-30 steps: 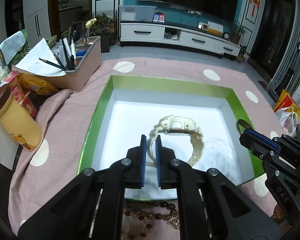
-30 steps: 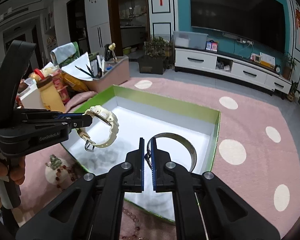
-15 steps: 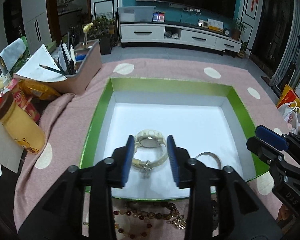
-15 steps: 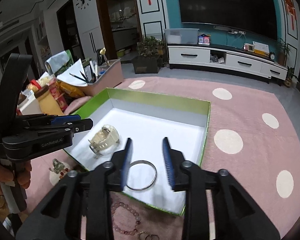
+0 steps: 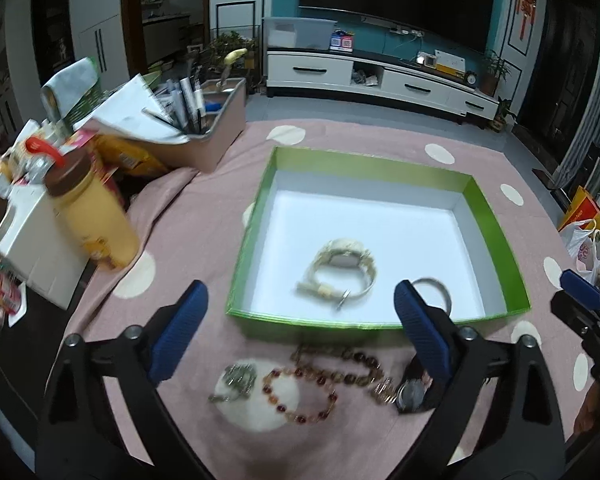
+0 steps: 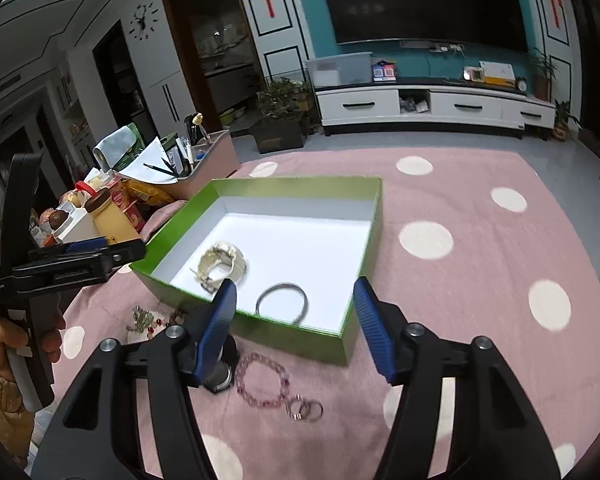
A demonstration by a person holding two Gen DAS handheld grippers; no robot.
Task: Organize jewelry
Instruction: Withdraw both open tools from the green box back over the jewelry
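A green box with a white floor holds a cream watch and a silver bangle. Both also show in the right wrist view: the box, the watch, the bangle. My left gripper is wide open and empty, over the cloth before the box. My right gripper is wide open and empty, above the box's near wall. On the cloth lie a red bead bracelet, a brown bead chain, a dark watch, a pink bead bracelet and small rings.
A pink dotted cloth covers the table. At the left stand a yellow bottle, a white carton, snack packs and a pen tray. A silver charm piece lies near the beads.
Both grippers have let go: the watch and the bangle now lie in the box. Both have opened wide and pulled back toward me, over the cloth.
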